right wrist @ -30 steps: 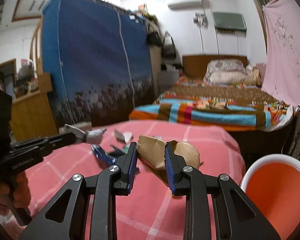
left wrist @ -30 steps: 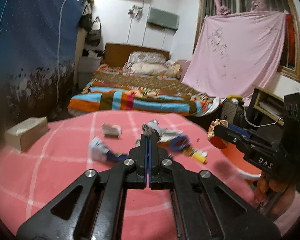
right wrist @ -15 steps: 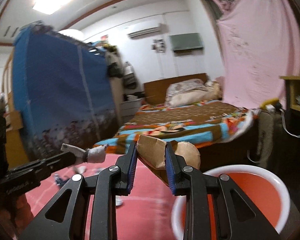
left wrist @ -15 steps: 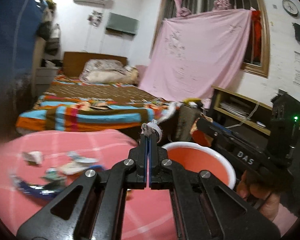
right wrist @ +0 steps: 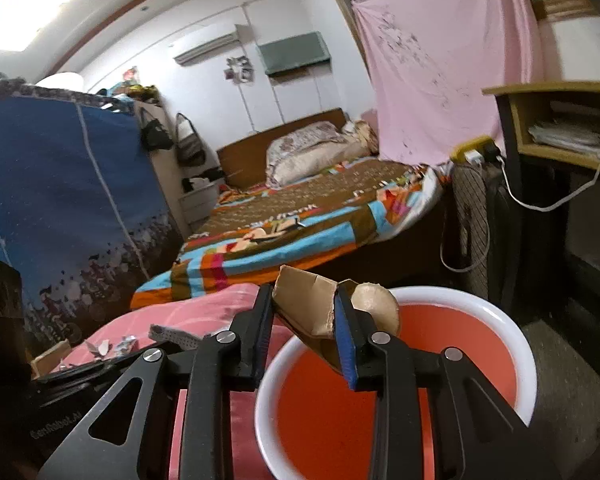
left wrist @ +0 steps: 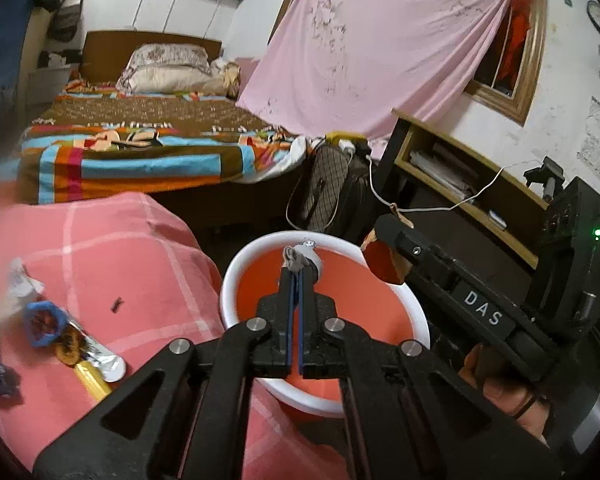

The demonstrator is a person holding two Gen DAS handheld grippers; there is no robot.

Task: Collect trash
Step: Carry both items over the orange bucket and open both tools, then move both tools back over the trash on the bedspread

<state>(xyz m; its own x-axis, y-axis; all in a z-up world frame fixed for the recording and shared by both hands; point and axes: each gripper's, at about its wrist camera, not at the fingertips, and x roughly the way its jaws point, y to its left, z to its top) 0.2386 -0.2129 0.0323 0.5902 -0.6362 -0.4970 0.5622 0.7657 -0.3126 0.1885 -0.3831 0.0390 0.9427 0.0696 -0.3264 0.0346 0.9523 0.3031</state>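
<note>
An orange basin (left wrist: pixel 340 364) with a white rim stands beside the pink checked table (left wrist: pixel 120 252); it also shows in the right wrist view (right wrist: pixel 460 344). My left gripper (left wrist: pixel 296 270) is shut on a crumpled grey-white wrapper (left wrist: pixel 300 258), held over the basin. My right gripper (right wrist: pixel 302 312) is shut on a brown cardboard piece (right wrist: pixel 306 310), held over the basin's near rim; it shows at the right of the left wrist view (left wrist: pixel 384 258). Loose trash lies on the table: a blue wrapper (left wrist: pixel 42 322) and a silver and yellow tube (left wrist: pixel 96 370).
A bed with a striped blanket (left wrist: pixel 140 152) lies behind the table. A wooden shelf (left wrist: pixel 460 176) and a checked bag (left wrist: pixel 328 184) stand right of the basin. A blue wardrobe (right wrist: pixel 60 200) stands at the left. More scraps (right wrist: pixel 112 346) lie on the table.
Both grippers have swung from over the table to over the orange basin, each still holding its piece. The camera views now look down into the basin.
</note>
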